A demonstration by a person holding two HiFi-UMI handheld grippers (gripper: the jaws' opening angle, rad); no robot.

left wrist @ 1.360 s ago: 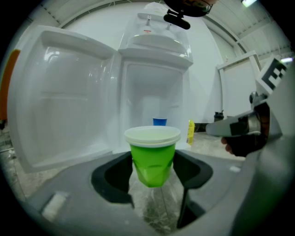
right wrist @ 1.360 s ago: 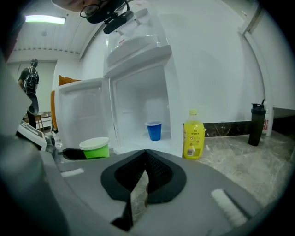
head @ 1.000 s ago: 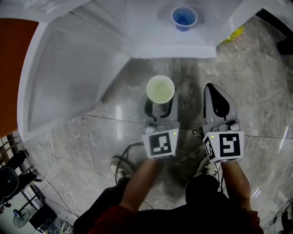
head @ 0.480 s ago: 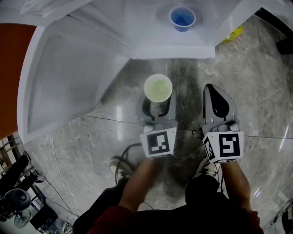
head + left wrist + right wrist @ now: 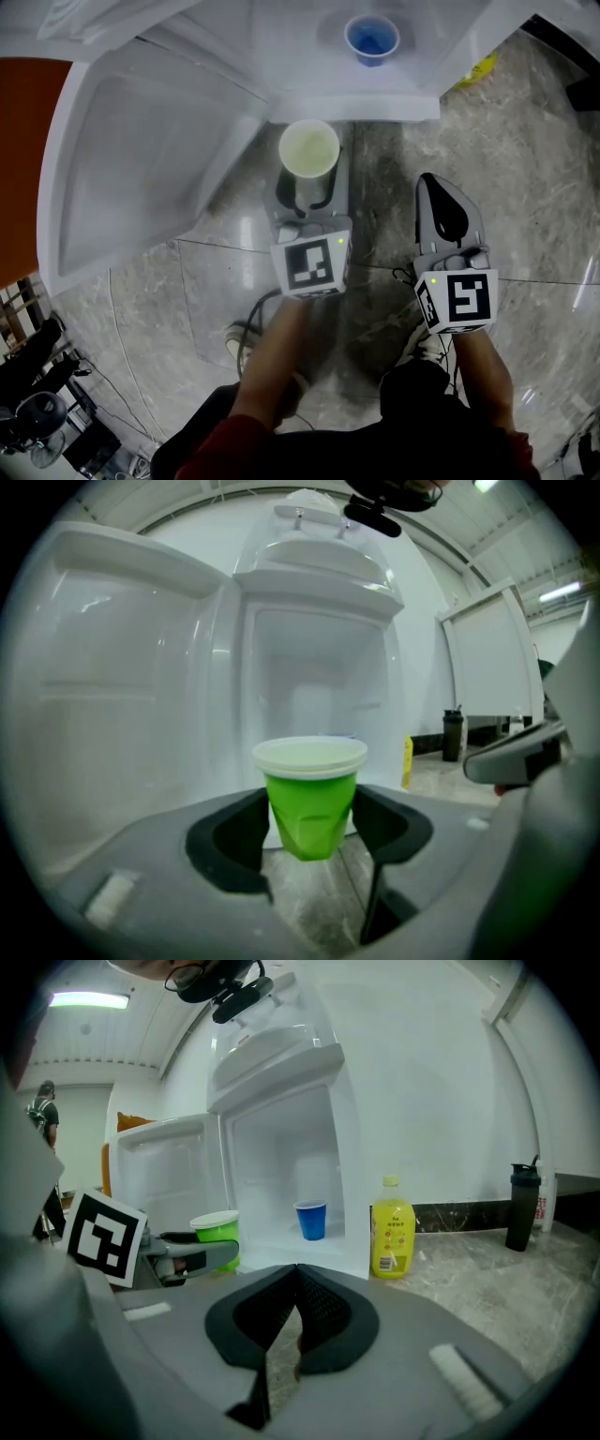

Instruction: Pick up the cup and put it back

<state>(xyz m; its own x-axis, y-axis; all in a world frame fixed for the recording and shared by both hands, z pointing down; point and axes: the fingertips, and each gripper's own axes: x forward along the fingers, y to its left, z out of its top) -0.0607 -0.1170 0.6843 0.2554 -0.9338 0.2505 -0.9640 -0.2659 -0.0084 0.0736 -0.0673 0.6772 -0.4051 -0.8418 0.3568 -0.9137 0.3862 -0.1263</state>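
Note:
A green cup (image 5: 309,150) with a pale rim hangs upright above the stone floor, just in front of the open white fridge (image 5: 356,98). My left gripper (image 5: 309,190) is shut on the green cup (image 5: 311,794), one pad on each side of its dented wall. In the right gripper view the cup (image 5: 216,1235) shows at the left, in front of the fridge door. A blue cup (image 5: 372,36) stands on the fridge's lower shelf. My right gripper (image 5: 433,187) is beside the left one, further back, shut with nothing in it (image 5: 297,1274).
The fridge door (image 5: 141,159) stands swung open at the left. A yellow bottle (image 5: 392,1227) stands on the floor right of the fridge, a dark bottle (image 5: 520,1206) further right by the wall. Cables (image 5: 248,333) lie near the person's feet.
My left gripper has carried the green cup forward and slightly left, closer to the fridge's front edge. The right gripper has stayed where it was.

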